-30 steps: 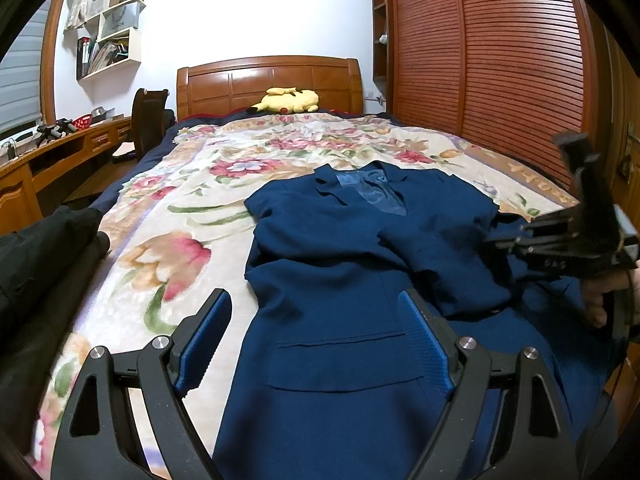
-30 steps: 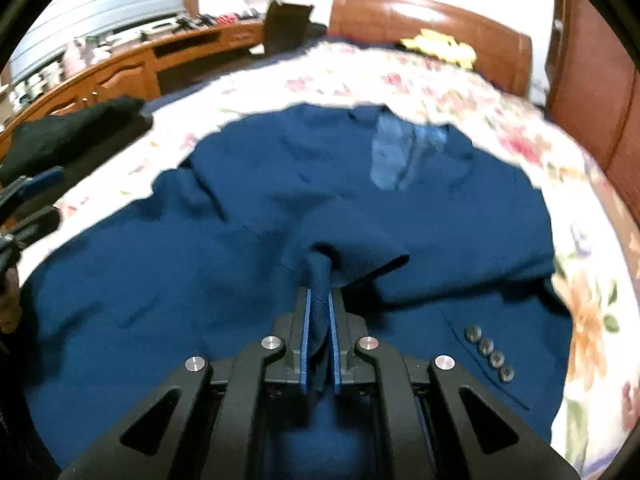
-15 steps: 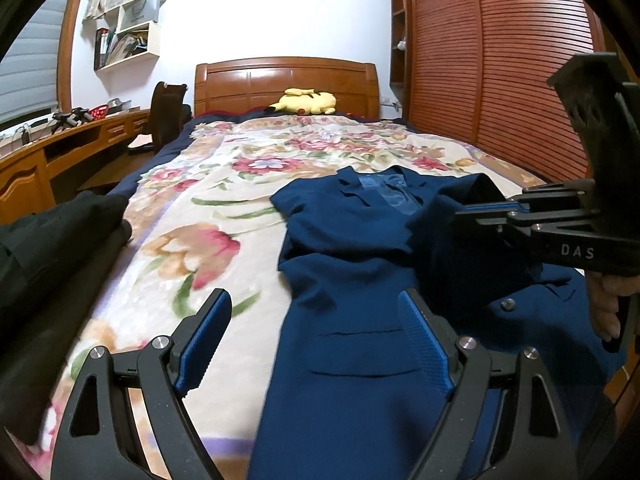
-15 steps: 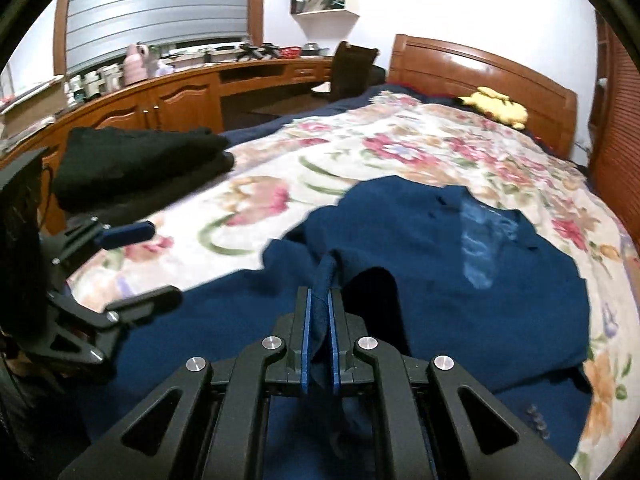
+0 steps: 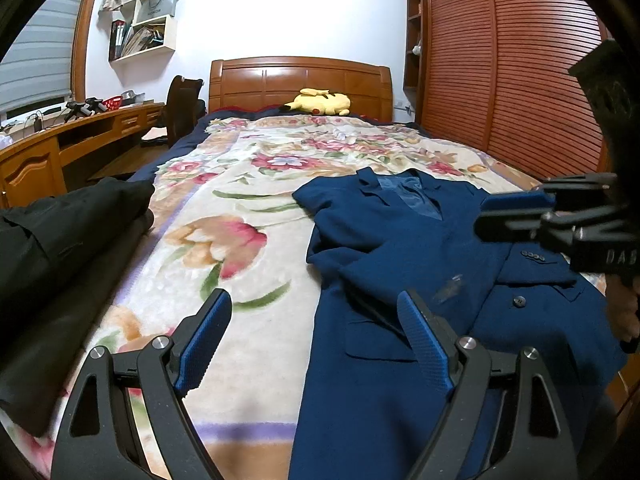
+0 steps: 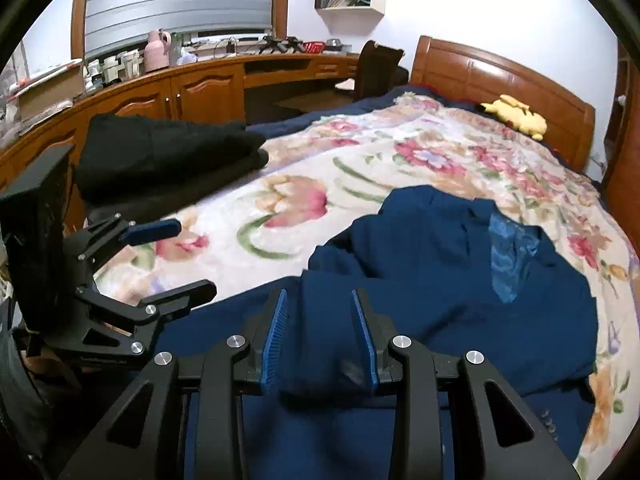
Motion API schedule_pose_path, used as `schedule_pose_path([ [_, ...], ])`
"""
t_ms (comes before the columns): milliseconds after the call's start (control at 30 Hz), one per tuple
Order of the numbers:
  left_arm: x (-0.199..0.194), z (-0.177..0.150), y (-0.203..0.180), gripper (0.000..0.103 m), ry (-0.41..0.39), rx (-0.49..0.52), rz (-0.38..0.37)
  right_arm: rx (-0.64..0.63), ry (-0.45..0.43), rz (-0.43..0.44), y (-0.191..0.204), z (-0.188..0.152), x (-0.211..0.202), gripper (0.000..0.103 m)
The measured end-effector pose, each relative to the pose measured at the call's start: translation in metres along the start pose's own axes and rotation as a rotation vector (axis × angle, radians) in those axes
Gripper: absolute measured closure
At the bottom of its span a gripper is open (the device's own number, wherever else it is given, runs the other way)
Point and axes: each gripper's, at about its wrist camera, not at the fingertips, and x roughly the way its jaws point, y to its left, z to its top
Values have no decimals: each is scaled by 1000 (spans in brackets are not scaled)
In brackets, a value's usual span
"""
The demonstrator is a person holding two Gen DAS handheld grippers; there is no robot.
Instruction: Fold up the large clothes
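1. jacket (image 5: 420, 280) — a navy blue suit jacket lying face up on the floral blanket (image 5: 240, 220), on the side of the bed nearest the wardrobe (image 5: 500, 80), collar toward the headboard (image 5: 300, 80).
2. its lighter blue lining (image 6: 512, 256) shows at the open collar; one sleeve is folded across the chest, with cuff buttons (image 5: 532, 256) lying near the far edge.
3. a single front button (image 5: 519, 301) shows lower down, beside a flap pocket.
4. left gripper (image 5: 316, 344) hovers over the hem end of the jacket with its jaws spread wide, nothing between them; one blue pad (image 5: 204, 336) is over the blanket, the other over the cloth.
5. right gripper (image 6: 322, 340) is released too, jaws parted with a clear gap, just above the navy fabric and grasping nothing.
6. in the right wrist view the left gripper (image 6: 172, 256) appears at the left edge, also spread apart.
7. a stack of black clothes (image 5: 60, 248) sits on the bed's other edge, well apart from the jacket.
8. a yellow plush (image 5: 320, 102) rests by the headboard.
9. a wooden desk (image 6: 180, 84) runs along the wall under the window.
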Motion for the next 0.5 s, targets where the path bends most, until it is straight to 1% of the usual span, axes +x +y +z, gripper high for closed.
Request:
schedule_pose_path([
  [133,-1,-1,1,18,2,7,0,45,-11,-30,-14,-9,-6,69],
  [200,-2,0,-1,18,2,14,0,60,4,-58,-22,-17,-6,69],
  [333,-3,-5,-2,18,12,22,0,107,25,-101,-41,-42,-9,69],
  [500,-14,-16,-2,18,18,15,-4,169,51,-172,-67,-86,-28,69],
])
